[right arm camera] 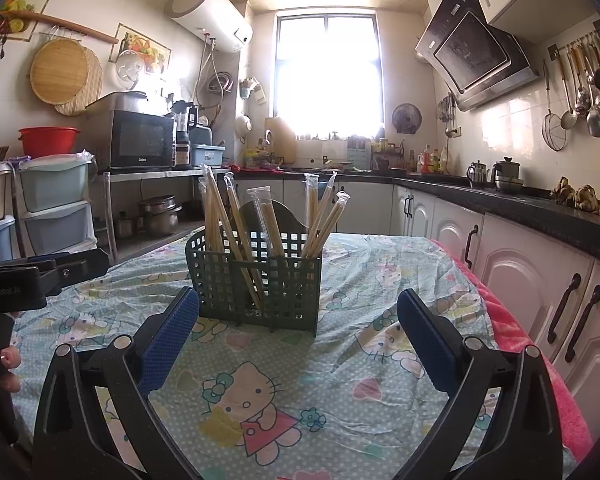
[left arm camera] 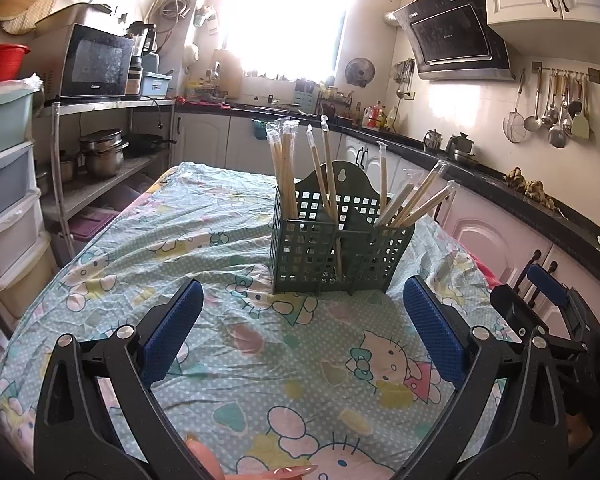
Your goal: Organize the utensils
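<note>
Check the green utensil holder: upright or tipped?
Upright. The green utensil holder sits flat on the tablecloth, and the wrapped chopsticks stand in its compartments.

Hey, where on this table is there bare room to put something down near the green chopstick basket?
The cloth lies bare between the basket and the open right gripper. More bare cloth runs from the basket's right side toward the pink edge. The open left gripper also has bare cloth under it. Crowded: inside the basket, with wrapped chopsticks fanning outward.

I hold my left black, blue-padded two-finger gripper [left arm camera: 302, 320] and its right twin [right arm camera: 298, 330] level, jaws spread wide, empty.
</note>
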Demonstrator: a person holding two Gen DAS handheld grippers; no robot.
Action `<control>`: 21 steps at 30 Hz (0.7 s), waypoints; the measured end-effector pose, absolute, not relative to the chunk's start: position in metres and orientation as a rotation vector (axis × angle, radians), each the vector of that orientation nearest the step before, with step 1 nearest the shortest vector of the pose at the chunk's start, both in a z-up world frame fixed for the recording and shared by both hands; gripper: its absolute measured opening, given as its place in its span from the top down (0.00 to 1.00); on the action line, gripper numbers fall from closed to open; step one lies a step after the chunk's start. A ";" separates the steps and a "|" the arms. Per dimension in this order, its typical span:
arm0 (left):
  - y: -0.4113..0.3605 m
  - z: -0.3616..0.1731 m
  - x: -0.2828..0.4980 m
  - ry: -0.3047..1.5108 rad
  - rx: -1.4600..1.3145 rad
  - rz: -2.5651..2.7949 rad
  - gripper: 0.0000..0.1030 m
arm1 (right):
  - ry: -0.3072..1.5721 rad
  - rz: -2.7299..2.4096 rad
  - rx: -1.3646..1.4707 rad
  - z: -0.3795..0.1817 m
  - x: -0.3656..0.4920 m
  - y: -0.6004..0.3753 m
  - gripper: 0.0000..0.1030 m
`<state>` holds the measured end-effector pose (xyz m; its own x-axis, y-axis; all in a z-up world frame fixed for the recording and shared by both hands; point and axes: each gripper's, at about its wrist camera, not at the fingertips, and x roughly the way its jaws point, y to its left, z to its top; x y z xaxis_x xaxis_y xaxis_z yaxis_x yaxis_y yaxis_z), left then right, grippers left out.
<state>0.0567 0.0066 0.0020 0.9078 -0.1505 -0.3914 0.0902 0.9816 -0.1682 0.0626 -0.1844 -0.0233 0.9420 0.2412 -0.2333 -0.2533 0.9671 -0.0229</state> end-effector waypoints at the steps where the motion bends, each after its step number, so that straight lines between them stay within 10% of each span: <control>1: 0.007 0.002 0.057 0.415 -0.148 -0.126 0.10 | 0.231 0.252 -0.052 -0.023 0.062 -0.184 0.06; 21: 0.007 0.002 0.056 0.409 -0.144 -0.121 0.10 | 0.229 0.251 -0.054 -0.023 0.061 -0.182 0.06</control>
<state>0.0561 0.0069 0.0025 0.9104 -0.1459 -0.3871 0.0878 0.9826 -0.1639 0.0612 -0.1825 -0.0228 0.9427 0.2402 -0.2315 -0.2525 0.9673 -0.0246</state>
